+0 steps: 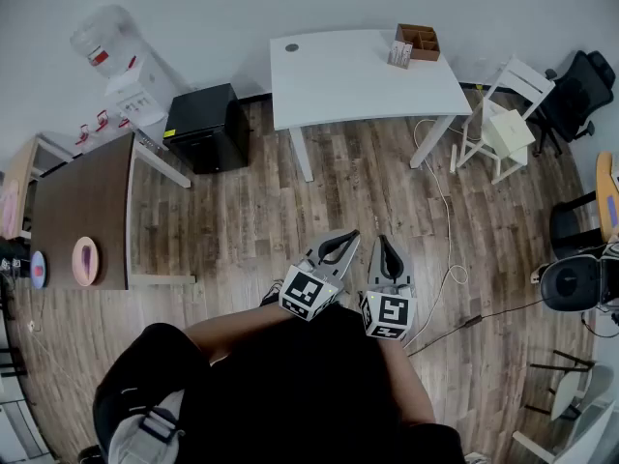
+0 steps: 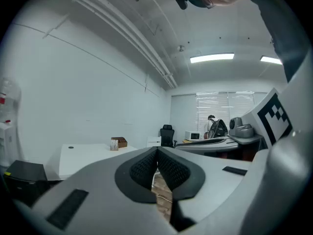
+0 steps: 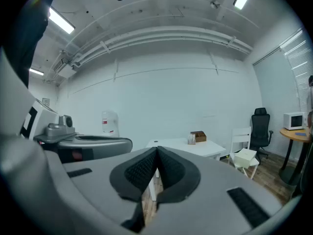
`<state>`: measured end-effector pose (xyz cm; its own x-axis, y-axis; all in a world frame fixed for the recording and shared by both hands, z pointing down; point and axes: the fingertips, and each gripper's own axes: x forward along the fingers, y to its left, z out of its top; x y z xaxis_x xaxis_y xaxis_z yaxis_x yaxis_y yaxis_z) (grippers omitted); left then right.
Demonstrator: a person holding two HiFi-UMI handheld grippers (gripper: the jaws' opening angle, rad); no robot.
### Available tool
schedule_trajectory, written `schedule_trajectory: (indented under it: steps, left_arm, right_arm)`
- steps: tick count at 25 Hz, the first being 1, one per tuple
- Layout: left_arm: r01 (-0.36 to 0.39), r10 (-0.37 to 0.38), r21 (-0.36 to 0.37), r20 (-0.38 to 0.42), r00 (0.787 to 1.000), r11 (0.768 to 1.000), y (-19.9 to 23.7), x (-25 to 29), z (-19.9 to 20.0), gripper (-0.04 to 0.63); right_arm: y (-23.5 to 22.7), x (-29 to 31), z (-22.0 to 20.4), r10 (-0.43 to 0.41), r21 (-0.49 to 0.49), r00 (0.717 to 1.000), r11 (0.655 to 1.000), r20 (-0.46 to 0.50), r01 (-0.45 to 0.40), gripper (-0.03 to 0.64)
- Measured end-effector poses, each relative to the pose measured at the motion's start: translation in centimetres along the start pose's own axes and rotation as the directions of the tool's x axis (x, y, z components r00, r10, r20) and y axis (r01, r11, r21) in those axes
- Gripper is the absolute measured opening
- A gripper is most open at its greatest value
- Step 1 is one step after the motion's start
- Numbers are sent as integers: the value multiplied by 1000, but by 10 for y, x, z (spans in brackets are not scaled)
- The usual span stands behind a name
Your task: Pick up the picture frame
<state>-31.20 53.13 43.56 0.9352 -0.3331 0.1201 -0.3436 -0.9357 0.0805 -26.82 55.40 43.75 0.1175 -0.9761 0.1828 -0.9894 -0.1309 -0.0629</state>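
Both the left gripper (image 1: 350, 235) and the right gripper (image 1: 380, 242) have their fingers clenched on nothing. What is likely the picture frame (image 1: 399, 54), too small to be sure, stands well ahead of the fingers on the white bench (image 1: 338, 80), just beside a wooden box (image 1: 420, 39). Fingers arriving still clenched could topple it, and the box crowds the grasp.

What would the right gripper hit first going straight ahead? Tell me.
Probably the white table: the shut right gripper aims at its near edge or leg, with nothing seen in between, though depth is unclear.
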Motion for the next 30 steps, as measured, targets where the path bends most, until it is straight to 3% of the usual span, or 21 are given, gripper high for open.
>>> schedule_trajectory:
  steps: [7,13,18,24,30]
  left_arm:
    - [-2,2,-9,-13,1000,1000,-21,19,-9,14]
    - [37,-38,-11,-70,997,999,-34,28,-26,14]
    - [11,-10,5,-84,996,1000,-20,35,-28,14]
    - [58,-59,-17,-76,995,998,-9,77,-28,14]
    - [92,-97,-69,-84,992,993,22,154,-29,14]
  right_arm:
    - [-16,-6,-3,28,-28,999,999,32,-27,35]
    - [-29,-6,-15,74,81,996,994,52,-78,35]
    - [-36,4,-14,59,13,995,998,77,-60,35]
    - [-54,35,-30,63,52,998,997,-2,-62,35]
    - [-104,91,-28,43,50,998,998,-50,-41,35]
